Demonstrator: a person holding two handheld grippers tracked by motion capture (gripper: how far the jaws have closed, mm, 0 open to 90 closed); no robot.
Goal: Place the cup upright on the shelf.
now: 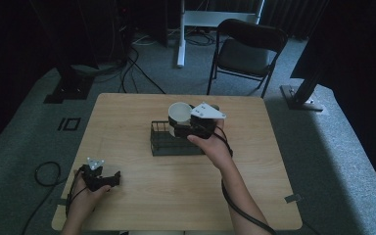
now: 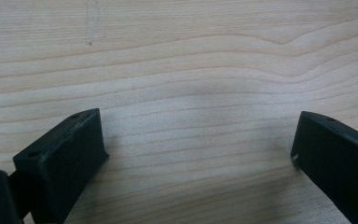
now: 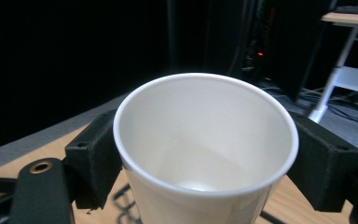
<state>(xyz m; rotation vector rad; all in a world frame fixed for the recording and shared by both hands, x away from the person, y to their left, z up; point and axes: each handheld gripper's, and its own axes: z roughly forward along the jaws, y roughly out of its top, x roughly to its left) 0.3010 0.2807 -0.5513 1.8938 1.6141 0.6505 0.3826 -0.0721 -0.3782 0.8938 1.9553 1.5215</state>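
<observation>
Dim room, dark curtains, grey carpet; a pale wood-grain worktop (image 1: 127,147) stands in front of a black folding chair (image 1: 247,51). Above its middle, a white paper cup (image 3: 205,154) is held upright, mouth up and empty, clamped between the two black jaws of the right hand-held gripper (image 1: 188,126), one jaw pressing each side of its wall just under the rim. Its long axis runs vertical, crosswise to the jaws. Directly below and slightly to the left of that gripper sits a low black wire rack (image 1: 169,142) on the worktop; the cup hangs over its far end, seemingly not touching it. Any setting-down would probably mean a straight descent. Well apart, near the worktop's near left corner, the left hand-held gripper (image 2: 198,144) rests low with jaws wide apart, nothing between them but bare wood.
</observation>
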